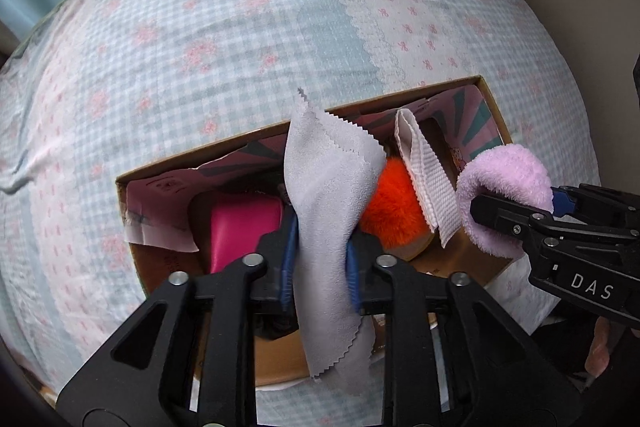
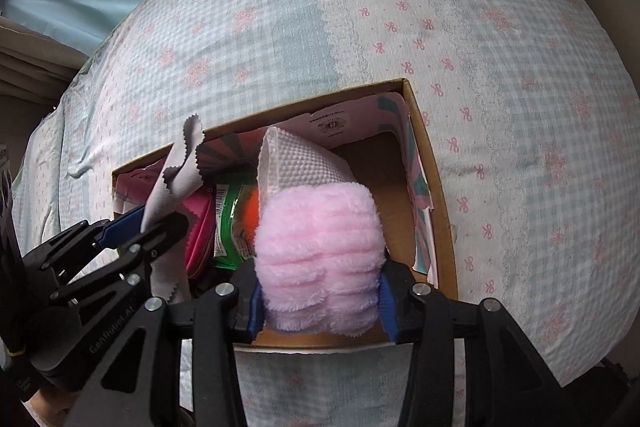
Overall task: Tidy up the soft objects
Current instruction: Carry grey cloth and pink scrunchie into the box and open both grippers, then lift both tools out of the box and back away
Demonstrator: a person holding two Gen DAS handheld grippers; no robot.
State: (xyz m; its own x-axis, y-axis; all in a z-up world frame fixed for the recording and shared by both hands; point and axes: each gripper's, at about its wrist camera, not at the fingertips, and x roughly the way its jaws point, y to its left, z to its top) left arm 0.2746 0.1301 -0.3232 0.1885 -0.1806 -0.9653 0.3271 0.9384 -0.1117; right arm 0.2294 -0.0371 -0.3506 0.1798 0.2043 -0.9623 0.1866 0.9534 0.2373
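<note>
**Inspector:** Left gripper (image 1: 322,259), condition?

**Assistant:** Clenched on the grey cloth (image 1: 332,187). Both blue pads press the fabric from either side. The cloth rises above the fingers to a pinked, zigzag edge and hangs below them as well. It sits over the open cardboard box (image 1: 494,107).

**Inspector:** Right gripper (image 2: 320,311)?

**Assistant:** Grasping the pink fluffy cloth (image 2: 318,251), bunched between its blue pads. In the left wrist view the same cloth shows as a lilac curl at the fingertips, over the box's right end. A white textured cloth (image 2: 296,167) stands up directly behind the pink one; I cannot tell whether the gripper holds it too.

**Inspector:** Contents of the box?

**Assistant:** A magenta pouch (image 1: 244,231) at the left end, an orange furry item (image 1: 390,203) near the middle, and a green packet (image 2: 230,223) between pouch and orange item, seen in the right wrist view. Printed paper lining (image 1: 160,203) with pink and teal rays lies against the inner walls. The right end of the box floor is bare cardboard.

**Inspector:** Surroundings?

**Assistant:** The box rests on a bed under a bedsheet (image 1: 200,47) in pale blue check with pink flowers and bows. The two grippers are near each other above the box, not touching.
</note>
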